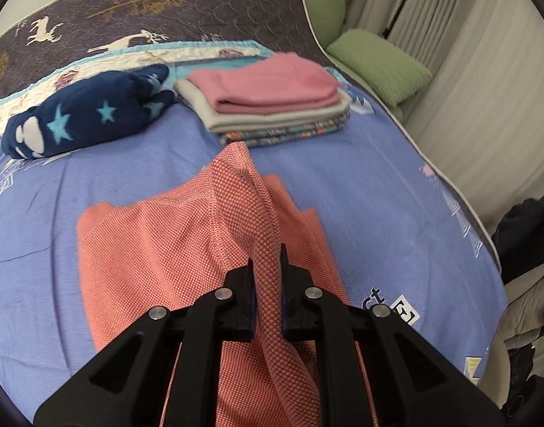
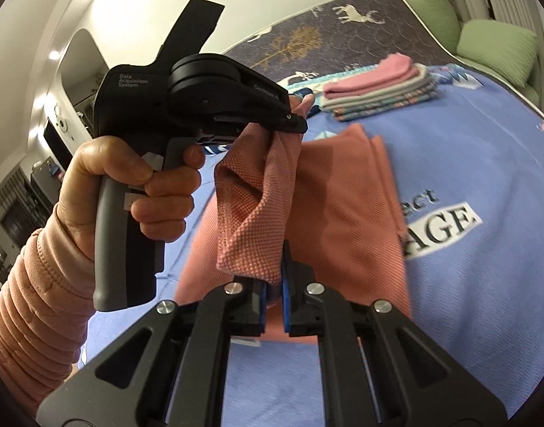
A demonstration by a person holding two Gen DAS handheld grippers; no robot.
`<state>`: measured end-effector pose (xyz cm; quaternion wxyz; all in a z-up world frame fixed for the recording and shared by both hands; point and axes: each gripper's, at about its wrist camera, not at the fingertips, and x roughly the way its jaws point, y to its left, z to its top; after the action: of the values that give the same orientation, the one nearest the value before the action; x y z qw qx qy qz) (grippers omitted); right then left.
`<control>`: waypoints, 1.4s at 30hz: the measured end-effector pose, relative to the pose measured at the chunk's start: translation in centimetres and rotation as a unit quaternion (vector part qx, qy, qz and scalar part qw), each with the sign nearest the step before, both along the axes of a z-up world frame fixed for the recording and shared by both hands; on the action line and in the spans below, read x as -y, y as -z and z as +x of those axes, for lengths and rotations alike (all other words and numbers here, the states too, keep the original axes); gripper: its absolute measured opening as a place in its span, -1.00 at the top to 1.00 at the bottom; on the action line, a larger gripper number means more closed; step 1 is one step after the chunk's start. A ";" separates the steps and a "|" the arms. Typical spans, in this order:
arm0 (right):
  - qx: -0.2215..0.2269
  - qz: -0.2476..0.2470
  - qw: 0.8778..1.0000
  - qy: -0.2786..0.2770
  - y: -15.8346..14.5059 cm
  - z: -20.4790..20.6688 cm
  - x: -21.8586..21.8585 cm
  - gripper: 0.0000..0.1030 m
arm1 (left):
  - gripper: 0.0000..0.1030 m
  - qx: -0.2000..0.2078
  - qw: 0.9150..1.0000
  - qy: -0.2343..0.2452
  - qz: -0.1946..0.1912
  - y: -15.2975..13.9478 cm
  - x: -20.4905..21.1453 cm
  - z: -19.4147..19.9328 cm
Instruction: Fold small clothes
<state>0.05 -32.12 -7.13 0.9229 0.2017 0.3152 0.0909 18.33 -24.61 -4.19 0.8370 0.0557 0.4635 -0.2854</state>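
We see our left gripper (image 2: pixel 296 121) as a black housing printed "Data Acquisition System", with a grey pistol handle and a black strap. Our left hand (image 2: pixel 129 185) wears a ribbed peach-pink sleeve (image 2: pixel 33 306). Our right gripper (image 2: pixel 273 277) has black linkage arms, silver screws and blue pads (image 2: pixel 285 284).

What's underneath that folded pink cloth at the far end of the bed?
The folded pink cloth tops a stack: a pale grey folded cloth, then a dark patterned one, on the blue bedspread. Only their edges show.
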 end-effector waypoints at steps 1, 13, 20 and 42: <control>-0.003 0.003 1.000 0.002 0.2 0.1 0.4 0.88 | 0.83 -0.001 1.000 0.003 0.003 0.2 0.4 -0.1; -0.012 0.023 0.999 0.026 0.8 -1.6 2.0 0.89 | 0.83 0.005 0.999 0.028 0.033 1.4 3.9 -1.1; -0.029 0.027 0.999 0.033 1.7 -2.1 2.6 0.89 | 0.47 0.002 0.998 0.046 0.036 2.6 4.8 -1.7; 0.013 -0.002 1.000 0.026 -0.8 -3.9 3.4 0.68 | -0.16 0.134 0.987 -0.020 0.087 2.3 -12.5 -13.0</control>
<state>-3.82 -35.56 -6.32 0.9293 0.2069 0.2983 0.0684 5.32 -12.14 -6.47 0.8891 0.1563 0.3716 -0.2170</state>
